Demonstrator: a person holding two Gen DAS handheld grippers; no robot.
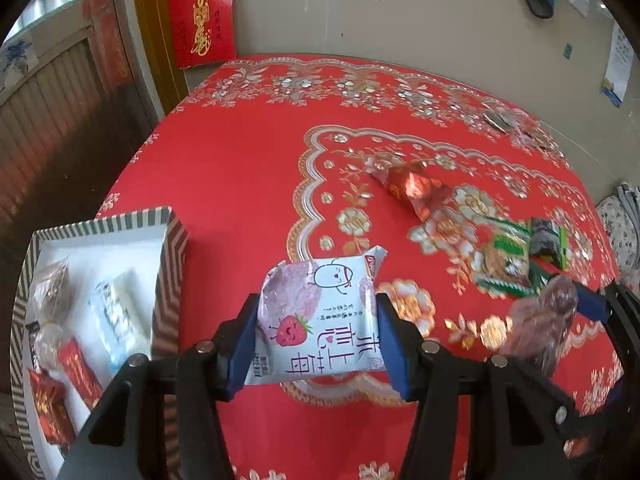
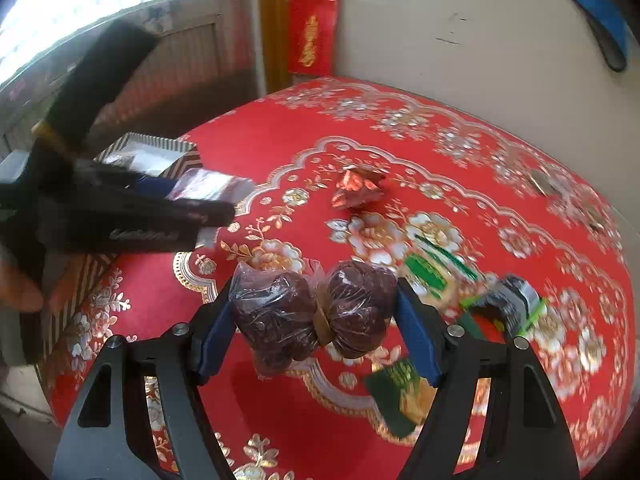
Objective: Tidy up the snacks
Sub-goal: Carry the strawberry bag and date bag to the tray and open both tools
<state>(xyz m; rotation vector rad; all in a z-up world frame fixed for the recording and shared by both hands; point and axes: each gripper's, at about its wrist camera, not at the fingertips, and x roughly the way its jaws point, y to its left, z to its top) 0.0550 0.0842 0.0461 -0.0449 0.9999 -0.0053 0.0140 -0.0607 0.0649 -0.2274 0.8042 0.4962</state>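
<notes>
My left gripper [image 1: 316,320] is shut on a white and pink strawberry snack packet [image 1: 320,320], held above the red tablecloth just right of the striped box [image 1: 168,280]. My right gripper [image 2: 314,316] is shut on a clear bag of dark red dates [image 2: 312,316], tied in the middle, held above the table. The right gripper with its bag also shows in the left wrist view [image 1: 548,320]. The left gripper and its packet show blurred in the right wrist view [image 2: 208,188], next to the box [image 2: 156,152].
The striped box holds several wrapped snacks [image 1: 80,344]. On the tablecloth lie a red foil packet [image 1: 416,188], green packets [image 1: 504,256] and a dark wrapped snack [image 1: 546,240]. A wall runs behind the table; the table's edge drops off at the left.
</notes>
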